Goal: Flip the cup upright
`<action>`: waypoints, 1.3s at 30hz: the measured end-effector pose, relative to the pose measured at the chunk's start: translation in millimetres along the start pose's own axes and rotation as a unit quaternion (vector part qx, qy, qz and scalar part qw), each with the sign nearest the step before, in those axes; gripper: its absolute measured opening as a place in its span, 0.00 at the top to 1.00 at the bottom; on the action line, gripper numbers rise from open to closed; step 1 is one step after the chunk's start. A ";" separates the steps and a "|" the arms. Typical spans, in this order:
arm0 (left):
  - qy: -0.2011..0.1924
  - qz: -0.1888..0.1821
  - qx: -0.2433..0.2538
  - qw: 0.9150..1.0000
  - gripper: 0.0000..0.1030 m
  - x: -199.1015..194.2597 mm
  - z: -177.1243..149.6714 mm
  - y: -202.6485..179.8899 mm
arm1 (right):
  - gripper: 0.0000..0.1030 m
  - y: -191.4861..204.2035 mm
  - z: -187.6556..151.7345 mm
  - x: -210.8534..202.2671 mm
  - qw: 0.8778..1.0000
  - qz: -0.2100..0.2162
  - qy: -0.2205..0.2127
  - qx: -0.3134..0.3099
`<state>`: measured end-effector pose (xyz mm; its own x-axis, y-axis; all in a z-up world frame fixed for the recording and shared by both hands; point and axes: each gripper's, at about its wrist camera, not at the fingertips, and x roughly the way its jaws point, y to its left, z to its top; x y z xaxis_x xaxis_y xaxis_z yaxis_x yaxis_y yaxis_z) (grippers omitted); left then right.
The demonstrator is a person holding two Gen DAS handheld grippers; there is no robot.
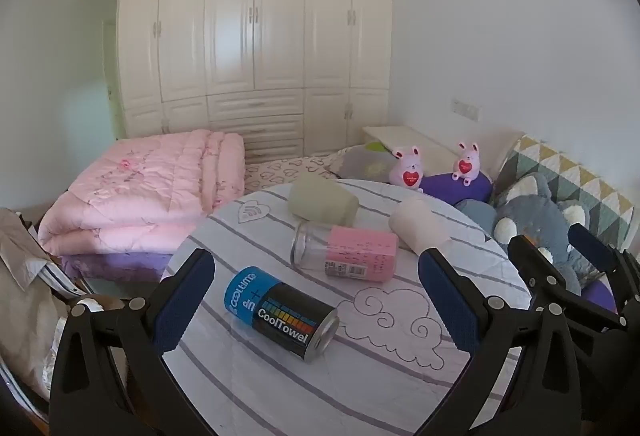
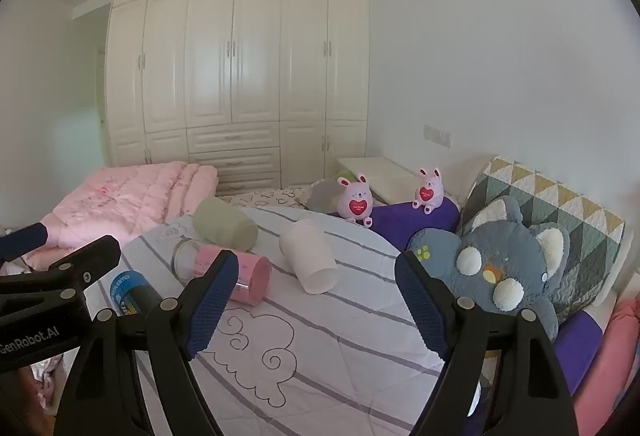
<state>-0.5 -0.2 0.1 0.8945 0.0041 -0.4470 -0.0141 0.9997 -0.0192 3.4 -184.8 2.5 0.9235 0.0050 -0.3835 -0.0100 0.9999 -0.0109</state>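
Several cups lie on their sides on a round table with a striped cloth [image 1: 400, 376]. A blue and black "CoolTowel" can [image 1: 282, 312] lies nearest, between my left gripper's fingers. Behind it lie a glass with a pink sleeve [image 1: 346, 252], a green cup [image 1: 323, 203] and a cream cup [image 1: 418, 228]. My left gripper [image 1: 316, 296] is open and empty above the table. In the right wrist view my right gripper [image 2: 316, 300] is open and empty, with the cream cup [image 2: 310, 256], pink glass [image 2: 224, 268], green cup [image 2: 224, 224] and can [image 2: 130, 294] ahead.
A folded pink quilt [image 1: 148, 196] lies on the bed at left. A grey plush toy [image 2: 500, 268], patterned pillow [image 2: 560, 204] and two pink bunny toys [image 2: 356, 200] sit at right. A white wardrobe [image 1: 256, 36] fills the back wall.
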 end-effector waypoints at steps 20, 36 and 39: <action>0.021 -0.004 -0.008 1.000 0.00 4.2 -2.1 0.6 | 0.21 -1.4 -1.5 3.2 1.000 0.010 0.009 0.008; 0.030 -0.004 -0.010 1.000 0.00 16.3 -8.5 2.0 | 0.21 0.9 -2.3 12.7 1.000 0.010 0.024 0.006; 0.030 -0.004 -0.009 0.999 0.00 17.2 -9.0 2.1 | 0.21 1.2 -2.3 13.8 1.000 0.010 0.025 0.006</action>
<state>10.9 1.7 -15.7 0.8662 -0.0062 -0.4997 -0.0153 0.9991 -0.0391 15.2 -183.6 -4.9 0.9027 0.0253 -0.4296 -0.0244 0.9997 0.0076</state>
